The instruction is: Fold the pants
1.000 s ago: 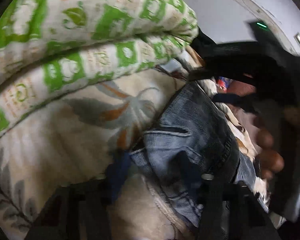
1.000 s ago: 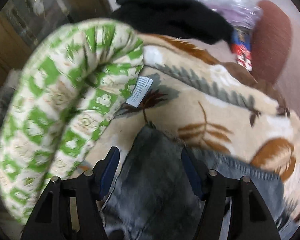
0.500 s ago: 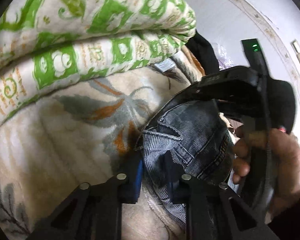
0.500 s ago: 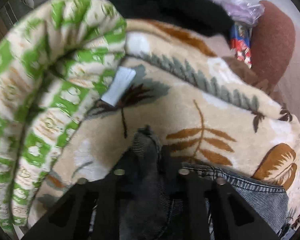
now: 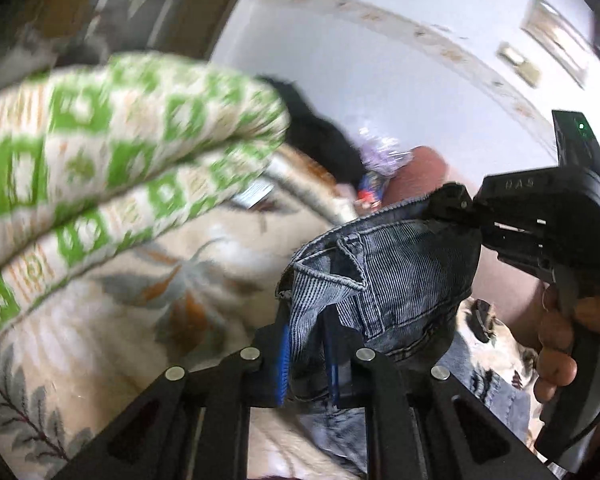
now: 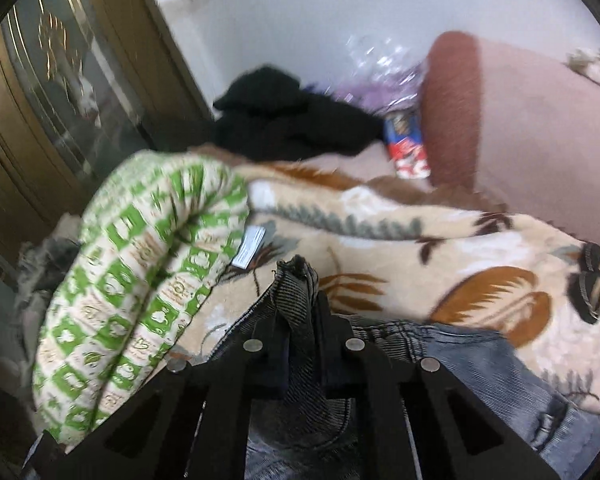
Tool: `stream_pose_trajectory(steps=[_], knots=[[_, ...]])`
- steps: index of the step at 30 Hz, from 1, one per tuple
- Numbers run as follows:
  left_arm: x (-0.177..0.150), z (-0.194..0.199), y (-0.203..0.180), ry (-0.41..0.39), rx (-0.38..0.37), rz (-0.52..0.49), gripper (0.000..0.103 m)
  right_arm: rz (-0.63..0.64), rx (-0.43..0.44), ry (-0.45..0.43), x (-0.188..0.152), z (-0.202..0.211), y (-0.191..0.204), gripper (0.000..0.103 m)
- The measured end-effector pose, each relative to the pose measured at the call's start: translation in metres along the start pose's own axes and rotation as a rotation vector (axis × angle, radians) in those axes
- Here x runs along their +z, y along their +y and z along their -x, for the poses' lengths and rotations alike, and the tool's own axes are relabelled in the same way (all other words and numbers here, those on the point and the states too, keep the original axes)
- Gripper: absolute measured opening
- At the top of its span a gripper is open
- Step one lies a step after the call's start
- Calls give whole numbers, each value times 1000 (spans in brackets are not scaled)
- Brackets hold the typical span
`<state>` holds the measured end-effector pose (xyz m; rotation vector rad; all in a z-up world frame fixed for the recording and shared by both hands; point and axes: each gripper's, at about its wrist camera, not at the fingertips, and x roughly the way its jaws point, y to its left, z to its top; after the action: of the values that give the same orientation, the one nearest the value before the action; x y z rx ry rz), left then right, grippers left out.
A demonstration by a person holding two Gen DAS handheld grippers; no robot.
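At the bottom centre of the left wrist view, the left gripper [image 5: 306,354] is closing its jaws, and the waistband of the pants [image 5: 384,280] is pinched between the blue pads. At right centre, the right gripper [image 5: 456,204] clamps the other waistband corner, held by a hand [image 5: 560,344]. The denim hangs between them over a floral blanket [image 5: 120,344]. Farther, upper left, lies a green patterned quilt [image 5: 100,152].

Leaf-print blanket [image 6: 400,240] under jeans [image 6: 480,360]
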<state>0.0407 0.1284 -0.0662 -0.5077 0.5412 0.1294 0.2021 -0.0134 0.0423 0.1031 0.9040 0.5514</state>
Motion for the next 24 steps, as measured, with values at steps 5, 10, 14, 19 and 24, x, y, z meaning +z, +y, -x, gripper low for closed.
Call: stream_pose_trajectory(steps=[5, 10, 14, 19, 24], knots=[[-13, 31, -58, -112, -57, -184, 14, -92, 25, -98, -13, 53, -51, 10], [-48, 57, -126, -196, -139, -395, 14, -218, 73, -166, -33, 97, -116, 10], [-94, 65, -183, -177, -242, -549, 14, -330, 99, -191, -59, 123, -182, 10], [-146, 58, -231, -96, -337, -680, 14, -419, 114, -191, -89, 134, -247, 10], [-172, 58, -255, -47, -399, -741, 14, -493, 124, -206, -119, 145, -293, 10]])
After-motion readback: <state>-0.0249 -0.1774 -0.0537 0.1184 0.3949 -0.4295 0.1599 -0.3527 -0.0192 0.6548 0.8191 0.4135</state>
